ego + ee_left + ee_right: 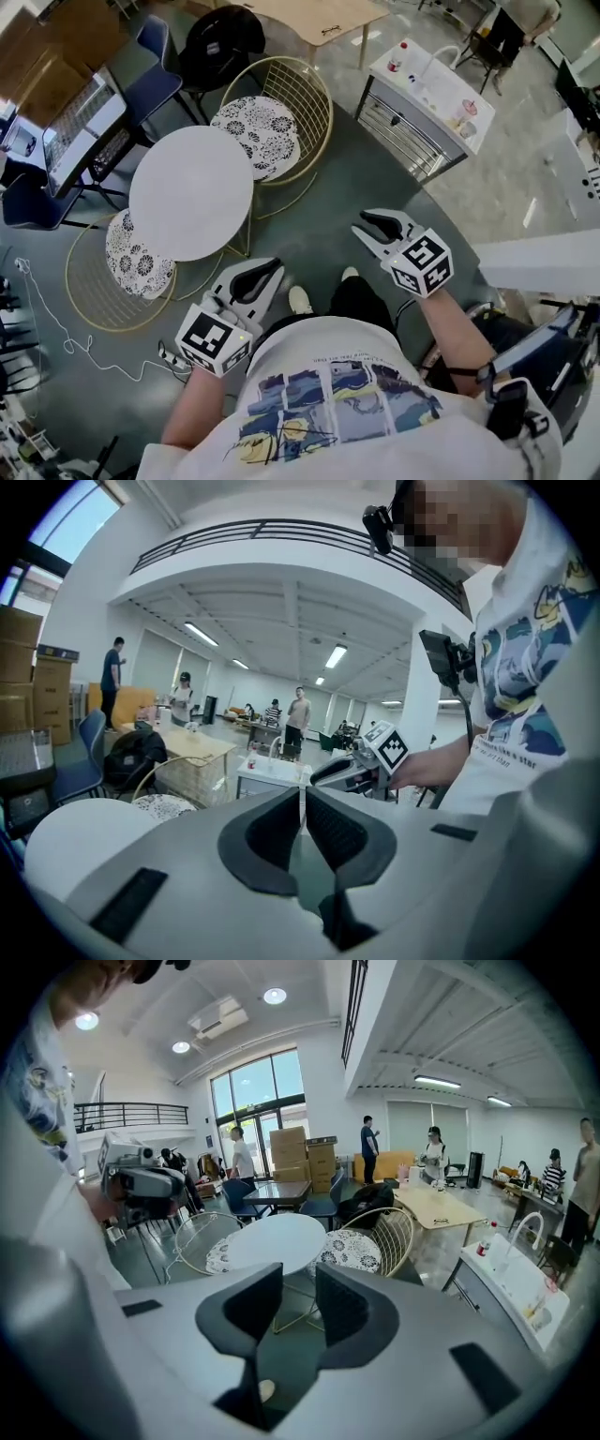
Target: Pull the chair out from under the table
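You wear a white T-shirt (375, 375) printed with blue-and-yellow panels, dark trousers (361, 298) and pale shoes (300, 301). Your left hand-held gripper (270, 272) and right hand-held gripper (362, 226) are pale grey, black-padded, with black-and-white marker cubes (422, 262).

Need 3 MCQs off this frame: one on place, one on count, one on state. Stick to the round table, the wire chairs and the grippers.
1. Where do the wire chairs sit relative to the round white table?
A. Seats partly under it, on opposite sides
B. Stacked on top of it
C. Tipped over, well clear of it

2. How many wire chairs stand at that table?
A. One
B. Two
C. Four

3. How do the right gripper's jaws stand?
A. Shut on a chair rim
B. Shut on the table edge
C. Apart, nothing between them

Answers:
1 A: the table overlaps both cushions.
2 B: one chair is at the upper right, the other at the lower left.
3 C: the right gripper view shows an empty gap.
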The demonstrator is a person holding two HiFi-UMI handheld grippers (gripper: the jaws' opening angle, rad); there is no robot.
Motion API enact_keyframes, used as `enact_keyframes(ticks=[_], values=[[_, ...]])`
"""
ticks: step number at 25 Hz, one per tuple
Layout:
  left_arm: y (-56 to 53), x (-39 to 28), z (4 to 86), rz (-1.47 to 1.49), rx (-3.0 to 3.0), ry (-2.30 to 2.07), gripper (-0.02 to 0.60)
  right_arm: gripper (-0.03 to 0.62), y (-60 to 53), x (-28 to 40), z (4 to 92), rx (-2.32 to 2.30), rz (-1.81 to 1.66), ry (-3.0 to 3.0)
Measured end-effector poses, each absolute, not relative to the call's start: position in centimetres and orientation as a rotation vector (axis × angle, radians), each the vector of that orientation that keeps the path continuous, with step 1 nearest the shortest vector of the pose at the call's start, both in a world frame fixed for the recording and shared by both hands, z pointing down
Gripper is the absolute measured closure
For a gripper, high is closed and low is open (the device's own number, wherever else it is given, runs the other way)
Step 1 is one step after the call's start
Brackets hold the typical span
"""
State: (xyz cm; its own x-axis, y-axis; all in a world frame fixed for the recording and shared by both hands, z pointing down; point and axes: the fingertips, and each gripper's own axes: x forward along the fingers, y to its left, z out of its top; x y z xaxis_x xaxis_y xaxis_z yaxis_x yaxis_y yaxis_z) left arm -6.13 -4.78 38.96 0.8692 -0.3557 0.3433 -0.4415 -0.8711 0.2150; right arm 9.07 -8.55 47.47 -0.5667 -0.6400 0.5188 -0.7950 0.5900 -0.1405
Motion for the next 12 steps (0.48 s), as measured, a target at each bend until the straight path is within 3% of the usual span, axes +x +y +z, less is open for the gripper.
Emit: enact_keyframes(ticks=[12], values=[[-21.2, -5.4, 39.1, 0.421, 2.524, -1.143, 0.571, 0.459, -38.0, 17.2, 56.5, 0.971, 0.542, -2.323]])
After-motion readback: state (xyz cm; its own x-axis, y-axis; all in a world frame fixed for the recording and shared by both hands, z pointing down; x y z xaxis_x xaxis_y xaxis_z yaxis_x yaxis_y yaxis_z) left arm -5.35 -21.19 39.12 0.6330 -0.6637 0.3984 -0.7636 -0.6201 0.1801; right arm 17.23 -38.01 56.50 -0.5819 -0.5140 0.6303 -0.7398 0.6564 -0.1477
